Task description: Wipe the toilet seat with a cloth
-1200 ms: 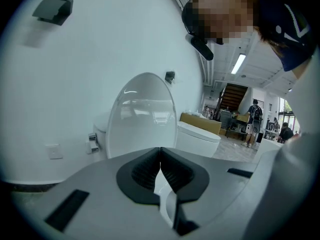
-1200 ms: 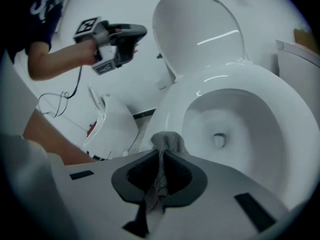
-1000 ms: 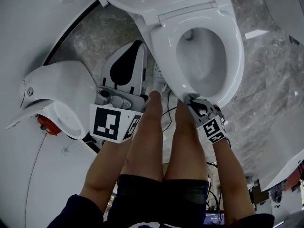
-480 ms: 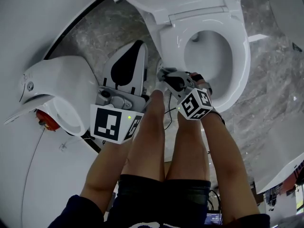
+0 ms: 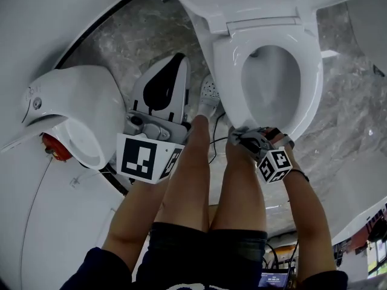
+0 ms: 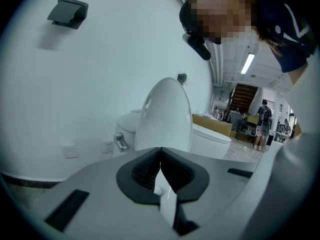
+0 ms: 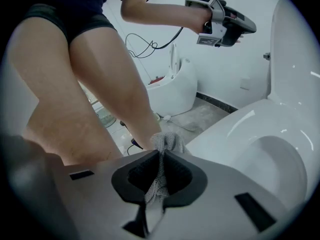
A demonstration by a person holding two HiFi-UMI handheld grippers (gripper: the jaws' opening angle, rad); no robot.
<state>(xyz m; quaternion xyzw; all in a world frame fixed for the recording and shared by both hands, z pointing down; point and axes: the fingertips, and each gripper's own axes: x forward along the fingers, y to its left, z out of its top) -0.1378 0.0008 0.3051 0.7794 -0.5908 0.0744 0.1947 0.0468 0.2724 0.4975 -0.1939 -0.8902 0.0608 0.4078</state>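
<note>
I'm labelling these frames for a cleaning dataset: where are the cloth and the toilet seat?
cloth [image 7: 164,145], right gripper view, on its bunched end.
toilet seat [image 5: 228,77], head view, on the left side of the ring.

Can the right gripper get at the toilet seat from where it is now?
Probably yes: the right gripper, shut on the cloth, is at the seat's front edge, with nothing between them.
</note>
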